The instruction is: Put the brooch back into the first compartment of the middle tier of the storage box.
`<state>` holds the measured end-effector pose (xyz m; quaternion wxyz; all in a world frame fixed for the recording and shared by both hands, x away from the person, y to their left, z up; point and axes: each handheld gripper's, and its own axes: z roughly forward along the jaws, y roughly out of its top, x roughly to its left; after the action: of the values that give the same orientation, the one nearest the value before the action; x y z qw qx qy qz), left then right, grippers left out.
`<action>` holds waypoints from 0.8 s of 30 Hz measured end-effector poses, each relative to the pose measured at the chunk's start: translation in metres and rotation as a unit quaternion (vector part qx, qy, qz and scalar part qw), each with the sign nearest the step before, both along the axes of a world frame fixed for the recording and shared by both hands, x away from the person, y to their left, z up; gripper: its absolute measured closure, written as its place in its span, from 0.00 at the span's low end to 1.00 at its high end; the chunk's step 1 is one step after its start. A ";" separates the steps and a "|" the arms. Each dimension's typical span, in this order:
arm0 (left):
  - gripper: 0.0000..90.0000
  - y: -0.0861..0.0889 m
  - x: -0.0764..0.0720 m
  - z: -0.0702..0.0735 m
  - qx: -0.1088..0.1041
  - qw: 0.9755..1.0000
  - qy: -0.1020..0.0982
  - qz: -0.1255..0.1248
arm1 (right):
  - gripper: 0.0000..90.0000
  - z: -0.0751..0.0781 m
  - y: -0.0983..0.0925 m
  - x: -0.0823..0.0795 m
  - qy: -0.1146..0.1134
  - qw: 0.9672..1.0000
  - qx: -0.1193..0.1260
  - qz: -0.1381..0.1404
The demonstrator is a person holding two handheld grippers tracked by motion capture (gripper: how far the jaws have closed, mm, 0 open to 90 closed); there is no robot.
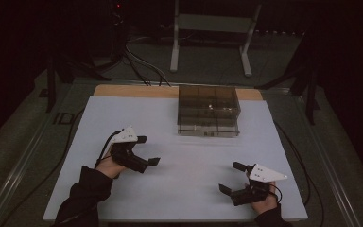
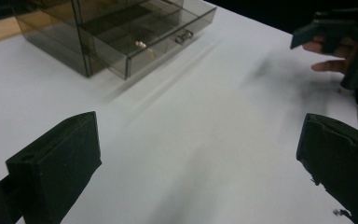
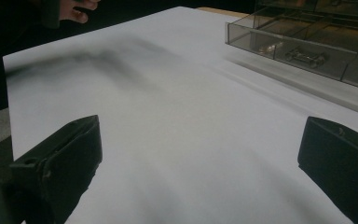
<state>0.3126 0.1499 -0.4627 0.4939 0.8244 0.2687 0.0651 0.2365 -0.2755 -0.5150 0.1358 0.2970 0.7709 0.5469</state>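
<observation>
Two grippers, jaws spread wide and empty, over a white table (image 1: 179,189).
Left gripper (image 1: 147,150) near 8 o'clock, right gripper (image 1: 231,177) near 4 o'clock; smoky clear drawer box (image 1: 209,109) at 12 o'clock, well apart from both, lower drawer (image 2: 161,39) slid slightly out. Likely a start pose; next, probably reaching forward to a drawer handle.

Both tools (image 1: 148,150) (image 1: 233,177) gape before drawer box (image 1: 209,109).
</observation>
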 end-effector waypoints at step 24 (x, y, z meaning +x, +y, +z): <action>0.00 0.045 -0.054 -0.036 0.000 0.999 0.004 0.044 | 0.00 0.000 0.003 -0.001 -0.002 1.000 -0.004 0.005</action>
<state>0.2585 0.1944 -0.4984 0.4894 0.8121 0.3065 0.0833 0.2357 -0.2729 -0.5152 0.1358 0.2917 0.7744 0.5447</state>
